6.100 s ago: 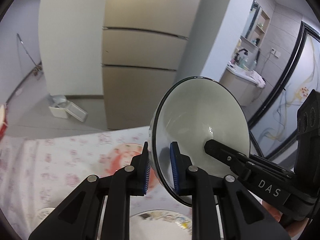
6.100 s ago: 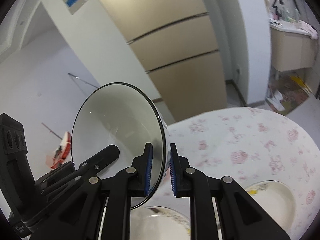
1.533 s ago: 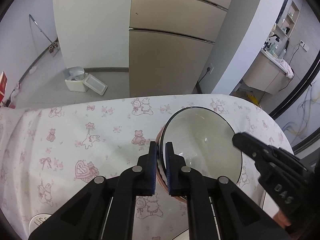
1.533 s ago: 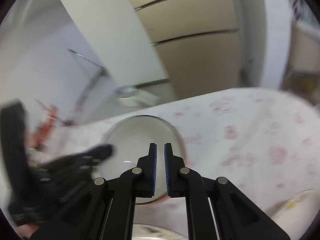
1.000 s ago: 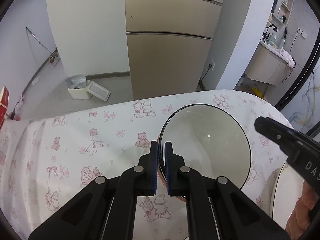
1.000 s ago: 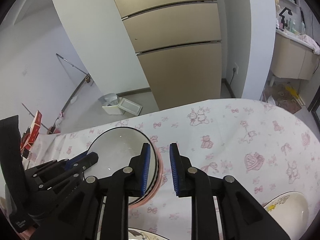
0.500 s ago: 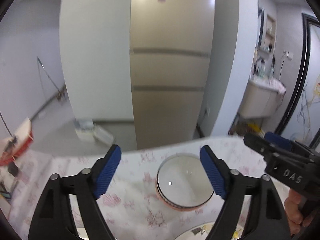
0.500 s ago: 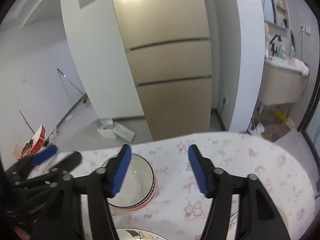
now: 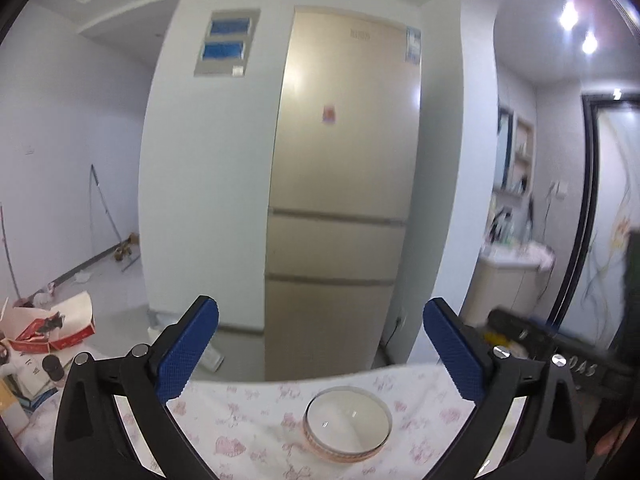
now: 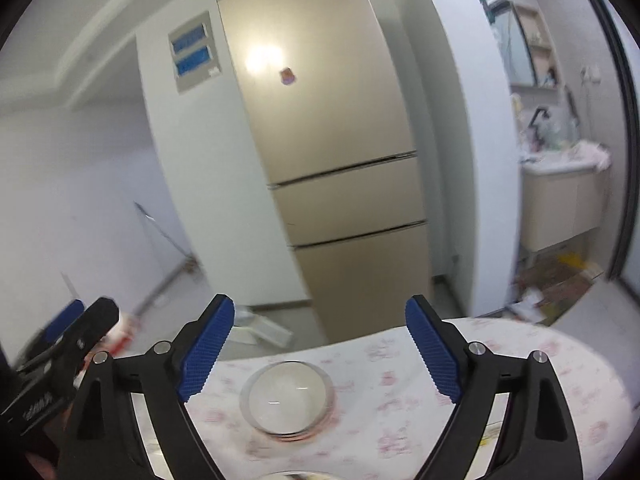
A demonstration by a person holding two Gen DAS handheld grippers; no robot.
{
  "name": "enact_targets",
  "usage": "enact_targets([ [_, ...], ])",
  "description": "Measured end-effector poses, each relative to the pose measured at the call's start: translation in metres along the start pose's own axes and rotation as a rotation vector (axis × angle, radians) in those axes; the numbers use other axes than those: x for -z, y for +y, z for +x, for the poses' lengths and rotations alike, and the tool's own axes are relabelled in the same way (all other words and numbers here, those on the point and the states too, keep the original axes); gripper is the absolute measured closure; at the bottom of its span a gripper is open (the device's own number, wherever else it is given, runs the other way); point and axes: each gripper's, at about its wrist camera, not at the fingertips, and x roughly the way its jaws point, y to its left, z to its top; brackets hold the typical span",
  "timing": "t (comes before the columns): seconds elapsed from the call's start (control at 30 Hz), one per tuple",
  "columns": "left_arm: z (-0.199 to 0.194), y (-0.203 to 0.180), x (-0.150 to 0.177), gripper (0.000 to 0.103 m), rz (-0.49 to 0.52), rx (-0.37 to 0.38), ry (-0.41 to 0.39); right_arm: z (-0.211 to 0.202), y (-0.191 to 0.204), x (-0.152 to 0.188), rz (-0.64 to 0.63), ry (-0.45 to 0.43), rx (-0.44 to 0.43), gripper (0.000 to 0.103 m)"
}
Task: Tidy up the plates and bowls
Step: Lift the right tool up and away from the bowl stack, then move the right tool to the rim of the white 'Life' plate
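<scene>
A white bowl with a dark rim (image 9: 347, 424) (image 10: 288, 398) sits nested in a pink-banded bowl on the table with the pink-print cloth (image 9: 248, 432). My left gripper (image 9: 320, 346) hovers above and behind it. Its jaws are opening wide, with nothing between the blue pads (image 9: 188, 348). My right gripper (image 10: 320, 346) is likewise raised over the bowl, jaws opening and holding nothing. Each gripper shows blurred at the edge of the other's view: the right gripper (image 9: 520, 336) and the left gripper (image 10: 80, 340). Neither touches the bowl.
A tall beige fridge (image 9: 340, 200) stands beyond the table's far edge. A red and white box (image 9: 52, 324) and clutter lie on the floor at left. A washbasin cabinet (image 10: 560, 204) is at right. Another plate's rim (image 10: 296, 474) shows at the bottom edge.
Both grippers let go of the white bowl, leaving it in the pink-banded bowl. They opened wide, rose and pulled back, so the bowl now looks small and low.
</scene>
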Motion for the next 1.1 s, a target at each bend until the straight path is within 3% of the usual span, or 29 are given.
enact_targets([
  [0.13, -0.032, 0.002, -0.013, 0.001, 0.002, 0.033, -0.074, -0.02, 0.008, -0.002, -0.002, -0.046, -0.011, 0.011],
  [0.27, -0.059, 0.005, -0.021, 0.001, -0.02, -0.034, -0.196, -0.04, 0.017, -0.001, -0.027, -0.117, -0.004, 0.0],
  [0.43, -0.086, 0.015, -0.02, 0.001, 0.083, -0.094, -0.217, -0.069, 0.031, 0.001, -0.057, -0.189, 0.011, 0.0],
  [0.6, -0.118, 0.03, -0.004, 0.001, 0.091, -0.096, -0.216, -0.094, 0.053, 0.007, -0.072, -0.228, -0.029, 0.0],
  [0.7, -0.135, 0.04, 0.002, 0.001, 0.068, -0.102, -0.213, -0.098, 0.069, 0.012, -0.102, -0.196, -0.115, 0.0],
  [0.77, -0.146, 0.045, 0.006, 0.001, 0.071, -0.094, -0.21, -0.089, 0.085, 0.019, -0.172, -0.084, -0.197, 0.0],
  [0.83, -0.151, 0.049, 0.009, 0.001, 0.106, -0.094, -0.153, -0.08, 0.096, 0.03, -0.239, 0.025, -0.209, 0.0],
  [0.87, -0.154, 0.05, 0.012, 0.001, 0.11, -0.096, -0.133, -0.081, 0.099, 0.036, -0.254, 0.039, -0.202, 0.0],
  [1.1, -0.169, 0.071, 0.046, 0.001, 0.058, -0.115, -0.066, -0.086, 0.116, 0.066, -0.317, -0.023, -0.118, 0.0],
])
